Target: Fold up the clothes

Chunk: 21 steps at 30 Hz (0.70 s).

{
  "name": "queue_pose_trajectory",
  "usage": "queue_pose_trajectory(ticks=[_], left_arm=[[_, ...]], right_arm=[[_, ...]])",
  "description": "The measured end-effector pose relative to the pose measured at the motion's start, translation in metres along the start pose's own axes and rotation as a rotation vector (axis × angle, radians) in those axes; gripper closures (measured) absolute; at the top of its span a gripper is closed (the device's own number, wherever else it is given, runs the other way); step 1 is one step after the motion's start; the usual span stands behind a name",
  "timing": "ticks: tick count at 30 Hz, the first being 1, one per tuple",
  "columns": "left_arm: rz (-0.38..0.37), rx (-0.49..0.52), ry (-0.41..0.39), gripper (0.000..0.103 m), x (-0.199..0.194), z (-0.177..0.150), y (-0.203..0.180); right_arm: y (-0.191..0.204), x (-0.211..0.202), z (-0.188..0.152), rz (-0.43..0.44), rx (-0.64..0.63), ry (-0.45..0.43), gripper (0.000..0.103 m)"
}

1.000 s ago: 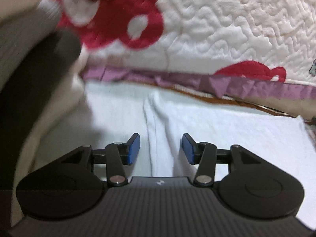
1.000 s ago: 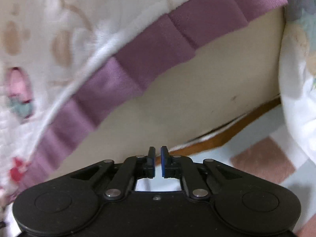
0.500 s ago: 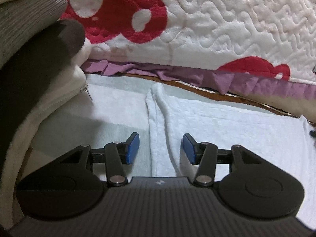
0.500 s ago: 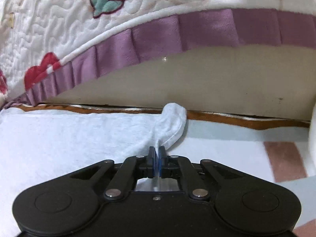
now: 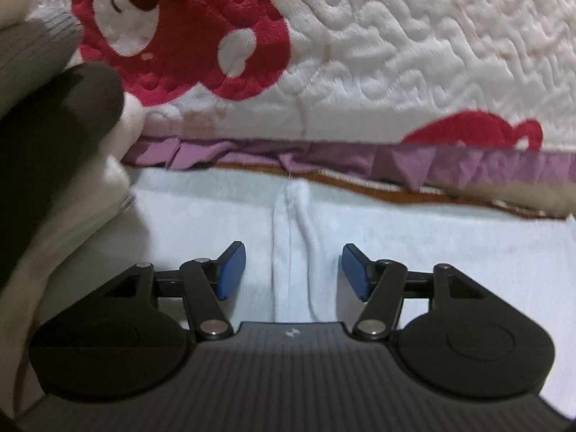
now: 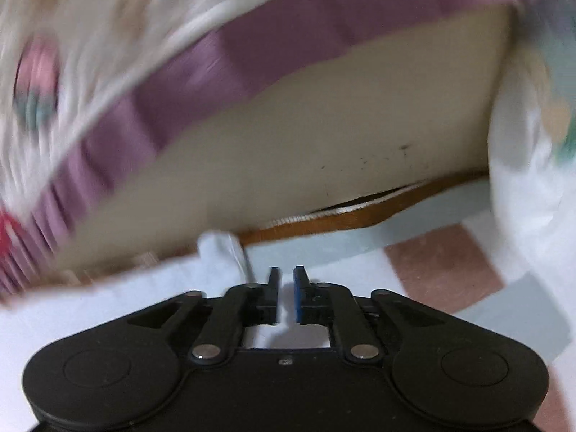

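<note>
Left hand-held gripper (image 5: 292,270) is spread wide, blue pads (image 5: 230,270) apart, nothing between them. It hovers low over a white garment (image 5: 450,248) lying flat on the light blue blanket (image 5: 201,201). A raised fold ridge of the garment runs straight ahead between the pads, not touching either.

Behind it: a quilt (image 5: 396,54), white with red bear print and a purple ruffle (image 5: 468,169) along the lower edge. At far left, a dark grey and cream bundle of cloth (image 5: 54,165), blurred.

Right hand-held gripper (image 6: 286,289) has a narrow gap between its pads and nothing gripped. A white garment corner (image 6: 219,248) sits just left of the fingertips, separate from them. The right view is heavily motion-blurred. Beige panel (image 6: 306,151) under the ruffle, brown trim (image 6: 360,216), pink check (image 6: 442,266) on the blanket.
</note>
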<state>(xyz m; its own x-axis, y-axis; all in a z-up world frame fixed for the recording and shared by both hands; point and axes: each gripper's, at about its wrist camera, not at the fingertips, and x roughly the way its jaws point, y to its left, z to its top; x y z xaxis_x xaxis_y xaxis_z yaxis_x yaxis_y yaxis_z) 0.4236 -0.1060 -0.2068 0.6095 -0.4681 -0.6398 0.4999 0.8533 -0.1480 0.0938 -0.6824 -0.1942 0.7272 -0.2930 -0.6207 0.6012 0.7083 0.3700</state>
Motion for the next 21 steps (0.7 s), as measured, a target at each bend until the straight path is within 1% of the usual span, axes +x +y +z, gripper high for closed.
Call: queue_pose_trajectory(ticks=[1, 2, 3, 4, 5, 8, 9, 11, 12, 13, 14, 16, 17, 18, 19, 20, 21], left_arm=[[0.000, 0.010, 0.000, 0.047, 0.004, 0.003, -0.001], [0.000, 0.020, 0.000, 0.072, 0.009, 0.006, -0.003], [0.031, 0.055, 0.001, 0.101, 0.009, 0.011, -0.009], [0.068, 0.094, 0.002, 0.101, 0.008, 0.015, -0.015], [0.105, 0.132, 0.003, 0.101, 0.008, 0.020, -0.022], [0.216, 0.249, 0.007, 0.101, 0.006, 0.033, -0.042], [0.228, 0.242, 0.008, 0.101, 0.008, 0.035, -0.041], [0.250, 0.220, 0.022, 0.101, 0.013, 0.033, -0.037], [0.262, 0.217, 0.030, 0.101, 0.016, 0.030, -0.035], [0.266, 0.222, 0.034, 0.101, 0.019, 0.028, -0.034], [0.270, 0.232, 0.035, 0.101, 0.020, 0.025, -0.032], [0.281, 0.262, 0.030, 0.101, 0.022, 0.021, -0.031], [0.283, 0.271, 0.026, 0.100, 0.022, 0.020, -0.032], [0.292, 0.263, 0.020, 0.095, 0.020, 0.021, -0.032], [0.316, 0.240, 0.017, 0.094, 0.015, 0.022, -0.032], [0.343, 0.214, 0.014, 0.091, 0.010, 0.023, -0.031], [0.371, 0.179, 0.020, 0.078, 0.000, 0.024, -0.029]], right_arm=[[-0.002, 0.003, 0.001, 0.028, 0.019, 0.020, 0.058], [-0.004, 0.006, 0.001, 0.054, 0.034, 0.040, 0.057], [-0.003, 0.009, 0.002, 0.070, 0.025, 0.057, 0.055], [0.002, 0.011, 0.002, 0.072, -0.001, 0.057, 0.049], [0.007, 0.014, 0.002, 0.072, -0.030, 0.054, 0.046], [0.028, 0.026, -0.003, 0.048, -0.123, 0.033, 0.045], [0.035, 0.030, -0.004, 0.035, -0.163, 0.031, 0.045], [0.049, 0.036, -0.006, 0.004, -0.252, 0.033, 0.048], [0.055, 0.038, -0.007, -0.027, -0.297, 0.035, 0.056], [0.058, 0.039, -0.007, -0.056, -0.329, 0.034, 0.077], [0.057, 0.039, -0.004, -0.087, -0.321, 0.027, 0.082], [0.052, 0.038, 0.002, -0.147, -0.293, 0.011, 0.084], [0.050, 0.037, 0.006, -0.177, -0.278, 0.003, 0.084], [0.048, 0.032, 0.007, -0.215, -0.281, -0.010, 0.079], [0.045, 0.027, 0.009, -0.253, -0.286, -0.025, 0.078], [0.040, 0.018, 0.008, -0.241, -0.270, -0.028, 0.078], [0.035, 0.009, 0.008, -0.221, -0.250, -0.029, 0.077]])
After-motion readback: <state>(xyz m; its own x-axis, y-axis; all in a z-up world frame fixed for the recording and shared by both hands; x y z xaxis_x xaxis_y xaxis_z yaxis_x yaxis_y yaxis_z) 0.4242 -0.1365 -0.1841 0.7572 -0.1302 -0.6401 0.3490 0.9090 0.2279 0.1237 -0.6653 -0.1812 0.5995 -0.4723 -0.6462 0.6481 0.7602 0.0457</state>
